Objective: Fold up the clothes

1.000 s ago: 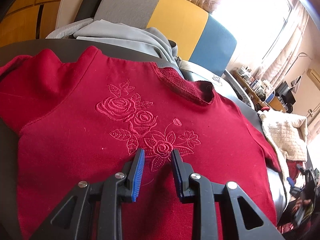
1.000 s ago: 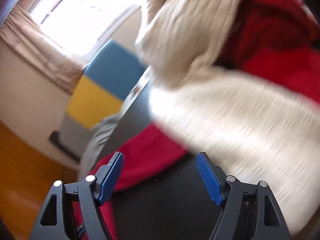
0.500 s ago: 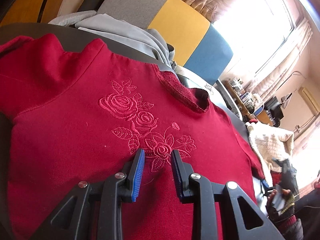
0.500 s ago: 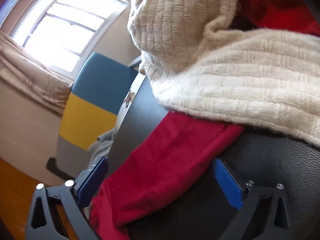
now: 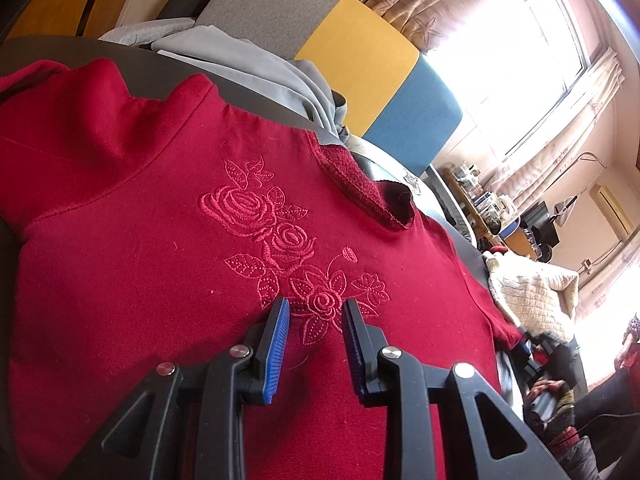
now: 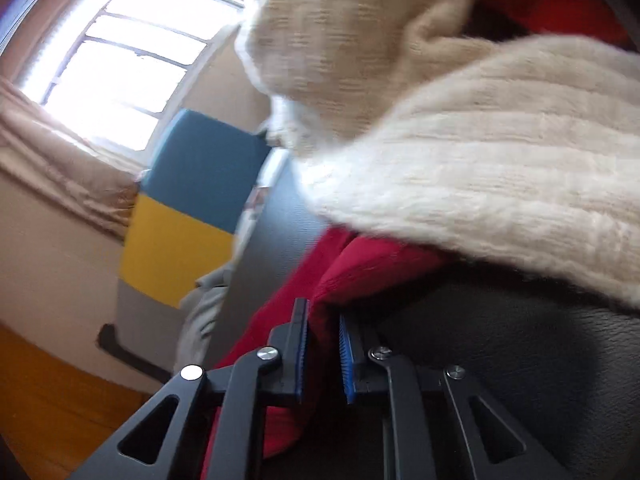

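A red sweater [image 5: 152,264] with embroidered roses lies face up on a dark surface, collar toward the far side. My left gripper [image 5: 314,308] hovers over its chest just below the embroidery, jaws a little apart with no cloth between them. In the right wrist view my right gripper [image 6: 323,320] is shut on the end of the red sleeve [image 6: 360,268], which comes out from under a cream knit sweater [image 6: 480,184]. The right gripper [image 5: 536,356] also shows at the sweater's right sleeve end in the left wrist view.
A grey garment [image 5: 248,60] is heaped beyond the collar, against a grey, yellow and blue backrest [image 5: 360,52]. The cream knit sweater [image 5: 532,296] lies to the right of the red one. Dark leather surface [image 6: 500,344] shows under the sleeve. A bright window [image 6: 112,68] lies beyond.
My right gripper went from wide open to shut on the red sleeve end. The left gripper stayed over the sweater's chest with only a slight shift of view.
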`<state>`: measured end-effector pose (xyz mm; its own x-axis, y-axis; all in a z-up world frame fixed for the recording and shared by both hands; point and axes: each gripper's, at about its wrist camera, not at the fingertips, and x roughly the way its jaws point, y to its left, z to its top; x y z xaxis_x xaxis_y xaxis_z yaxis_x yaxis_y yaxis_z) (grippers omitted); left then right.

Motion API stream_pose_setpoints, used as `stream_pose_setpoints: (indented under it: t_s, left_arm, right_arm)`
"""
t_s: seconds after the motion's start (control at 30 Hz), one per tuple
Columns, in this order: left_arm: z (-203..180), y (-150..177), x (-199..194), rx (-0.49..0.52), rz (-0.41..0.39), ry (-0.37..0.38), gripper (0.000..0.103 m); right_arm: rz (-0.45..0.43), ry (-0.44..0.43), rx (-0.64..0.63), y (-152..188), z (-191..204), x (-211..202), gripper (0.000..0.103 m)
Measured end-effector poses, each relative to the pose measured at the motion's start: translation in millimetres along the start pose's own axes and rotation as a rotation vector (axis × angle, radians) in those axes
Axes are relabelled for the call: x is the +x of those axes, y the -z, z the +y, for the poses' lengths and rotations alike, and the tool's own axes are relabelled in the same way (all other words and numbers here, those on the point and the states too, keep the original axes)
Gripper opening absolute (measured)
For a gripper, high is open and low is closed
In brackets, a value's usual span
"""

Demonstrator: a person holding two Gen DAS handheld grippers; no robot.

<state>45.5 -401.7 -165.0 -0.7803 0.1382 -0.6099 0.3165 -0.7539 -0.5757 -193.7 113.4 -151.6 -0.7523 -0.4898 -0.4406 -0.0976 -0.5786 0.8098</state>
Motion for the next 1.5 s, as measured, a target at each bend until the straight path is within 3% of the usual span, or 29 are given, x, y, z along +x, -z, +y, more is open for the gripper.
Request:
stream_pose_setpoints:
  t_s: [0.17,0.3,0.4,0.47,0.5,0.6,0.77,0.9,1.0,1.1,1.2,1.3,1.4,1.5]
  left_arm:
    - [-2,3,-1,0.001,-0.002,-0.005,0.027]
    - [-2,5,-2,0.0,-0.003,-0.006,0.027]
    - [-1,4,-2,-0.005,-0.003,-0.001,0.027]
    - [0,4,-1,-0.009,-0.003,0.002,0.027]
    - [0,4,-1,-0.009,-0.003,0.003,0.027]
    - [0,4,0,-0.011,-0.003,0.004,0.027]
    - [-5,2,0,0.005,0.012,-0.02,0.027]
    - [-46,-11,-2,0.142,0.085,-0.094,0.03]
    - [-97,-20,-10,0.294,0.094,-0.024,0.034]
    - [-168,-27,-3,0.52,0.148,0.049,0.037]
    - [-225,-19,23,0.719,0.256,0.083,0.04]
    - [-276,-7,53,0.909,0.376,0.107,0.042]
    - [-303,12,92,1.058,0.485,0.05,0.042]
    - [-311,22,122,1.116,0.533,-0.005,0.042]
  right_arm:
    - [0.114,-0.092,-0.348,28,87,24,0.016]
    - [0.248,-0.112,-0.731,97,158,57,0.016]
    - [0.323,-0.106,-1.011,160,185,68,0.02]
    - [0.351,-0.099,-1.205,201,193,66,0.049]
    - [0.358,-0.091,-1.31,224,194,64,0.069]
    - [0.323,-0.062,-1.451,257,189,50,0.074]
    - [0.28,-0.116,-1.484,271,178,20,0.087]
    - [0.3,-0.117,-1.548,286,171,5,0.088]
    - [0.334,-0.141,-1.551,291,164,-1,0.093]
    - [0.38,-0.153,-1.593,301,159,-2,0.093]
    - [0.41,-0.162,-1.621,308,157,-3,0.103]
    - [0.423,-0.164,-1.638,313,155,-1,0.103]
    - [0.443,-0.164,-1.647,317,154,3,0.103]
    - [0.466,-0.173,-1.626,315,156,7,0.103]
